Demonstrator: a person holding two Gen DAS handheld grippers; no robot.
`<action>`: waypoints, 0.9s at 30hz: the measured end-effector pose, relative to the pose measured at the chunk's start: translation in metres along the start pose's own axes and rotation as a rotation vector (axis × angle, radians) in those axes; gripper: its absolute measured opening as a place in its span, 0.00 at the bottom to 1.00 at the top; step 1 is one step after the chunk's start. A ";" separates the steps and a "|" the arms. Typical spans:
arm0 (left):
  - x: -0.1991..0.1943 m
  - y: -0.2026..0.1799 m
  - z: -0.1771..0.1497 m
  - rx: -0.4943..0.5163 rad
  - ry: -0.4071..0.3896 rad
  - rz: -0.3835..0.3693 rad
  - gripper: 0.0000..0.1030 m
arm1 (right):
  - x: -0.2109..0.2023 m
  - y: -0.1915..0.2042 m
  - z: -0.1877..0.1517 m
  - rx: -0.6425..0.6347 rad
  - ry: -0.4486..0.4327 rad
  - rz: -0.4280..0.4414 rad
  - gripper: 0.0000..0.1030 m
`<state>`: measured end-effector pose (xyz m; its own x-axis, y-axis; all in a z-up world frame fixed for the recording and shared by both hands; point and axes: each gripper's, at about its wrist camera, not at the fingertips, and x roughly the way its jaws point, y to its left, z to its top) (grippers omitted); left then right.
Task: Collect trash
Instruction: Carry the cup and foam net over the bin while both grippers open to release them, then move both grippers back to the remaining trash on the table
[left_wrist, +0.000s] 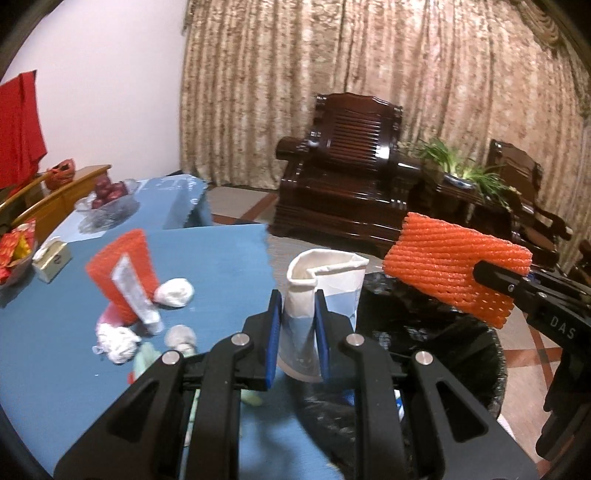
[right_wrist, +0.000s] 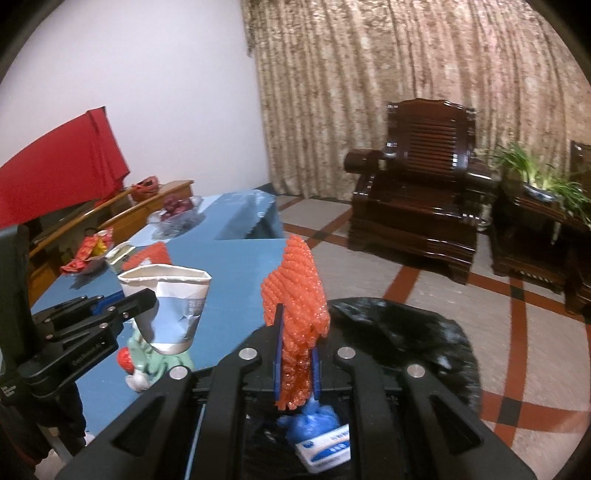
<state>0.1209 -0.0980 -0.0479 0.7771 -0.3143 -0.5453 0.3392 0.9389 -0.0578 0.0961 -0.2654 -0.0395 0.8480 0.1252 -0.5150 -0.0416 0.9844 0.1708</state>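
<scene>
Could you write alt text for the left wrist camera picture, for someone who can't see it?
The left gripper pinches a crumpled paper cup above a black-lined trash bin, while the right gripper holds an orange foam net over it. More litter lies on the blue table behind.

A home living room is showing: a carved dark wooden armchair (right_wrist: 421, 206) is standing before floor-length beige curtains (right_wrist: 406, 81), a potted plant (right_wrist: 543, 177) is sitting beside it, and a fruit bowl (left_wrist: 107, 201) is resting on a blue-clothed surface (left_wrist: 221, 266).
</scene>
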 end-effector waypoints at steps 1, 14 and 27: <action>0.003 -0.004 0.000 0.002 0.001 -0.009 0.16 | -0.002 -0.006 -0.001 0.007 0.000 -0.012 0.11; 0.054 -0.054 0.000 0.035 0.059 -0.096 0.16 | 0.003 -0.055 -0.019 0.057 0.043 -0.136 0.11; 0.076 -0.060 -0.004 0.036 0.100 -0.133 0.51 | 0.012 -0.074 -0.027 0.072 0.055 -0.195 0.59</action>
<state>0.1574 -0.1779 -0.0892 0.6681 -0.4182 -0.6154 0.4554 0.8839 -0.1063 0.0948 -0.3330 -0.0811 0.8060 -0.0580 -0.5891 0.1596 0.9796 0.1218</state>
